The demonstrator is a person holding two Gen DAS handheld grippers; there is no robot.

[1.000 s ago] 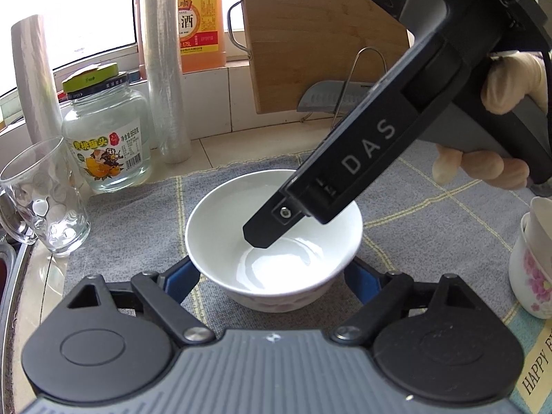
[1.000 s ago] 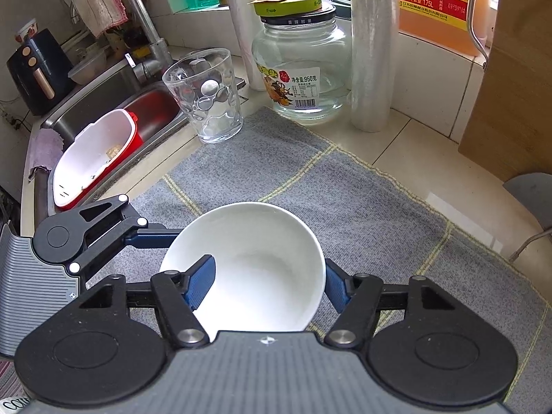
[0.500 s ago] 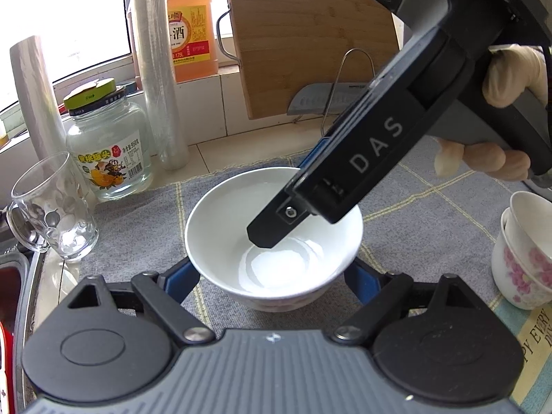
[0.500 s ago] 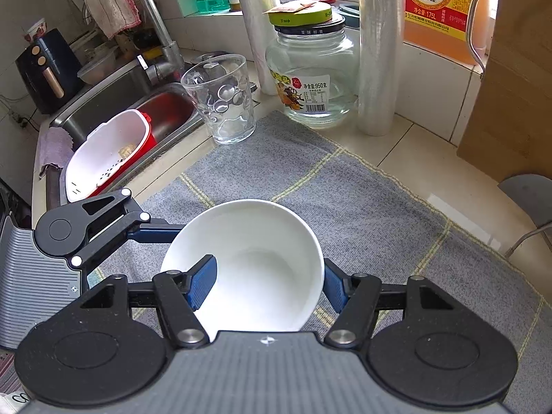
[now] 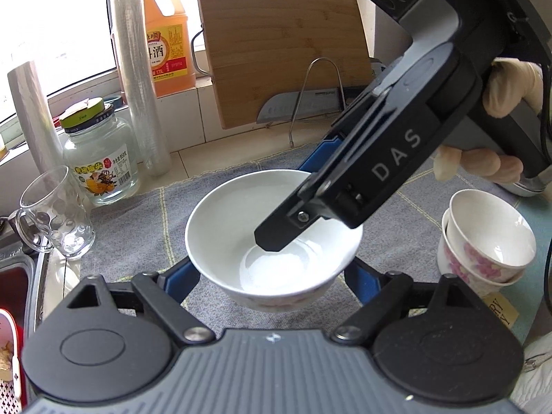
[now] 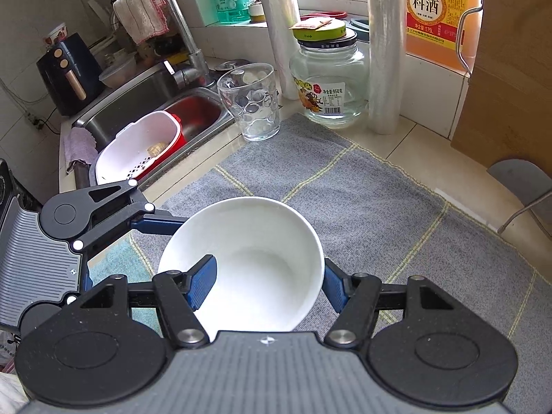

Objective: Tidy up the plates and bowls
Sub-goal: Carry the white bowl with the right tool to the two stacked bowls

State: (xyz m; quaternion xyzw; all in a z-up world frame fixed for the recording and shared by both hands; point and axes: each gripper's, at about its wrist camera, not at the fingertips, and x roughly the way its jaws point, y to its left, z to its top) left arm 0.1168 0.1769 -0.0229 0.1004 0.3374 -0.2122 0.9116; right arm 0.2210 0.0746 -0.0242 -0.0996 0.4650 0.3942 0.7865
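Note:
A white bowl (image 5: 241, 227) with a pink pattern on its outside hangs above the grey mat (image 5: 138, 227). It also shows in the right wrist view (image 6: 262, 262). My right gripper (image 6: 267, 284) is shut on its rim, one blue finger (image 6: 201, 281) inside and one outside. In the left wrist view the right gripper's finger (image 5: 276, 238) reaches down into the bowl. My left gripper (image 5: 272, 276) is open, its fingers on either side of the bowl and apart from it. Two stacked white cups (image 5: 483, 241) with pink flowers stand to the right.
A glass mug (image 5: 55, 214), a glass jar (image 5: 100, 162), two film rolls, an orange bottle (image 5: 169, 34) and a wooden cutting board (image 5: 283, 48) line the back. The sink (image 6: 145, 103) with a white-and-red colander (image 6: 138, 145) lies to the left.
The bowl has risen off the mat in the right gripper's hold. The left gripper has pulled back and up slightly, so more of the counter shows.

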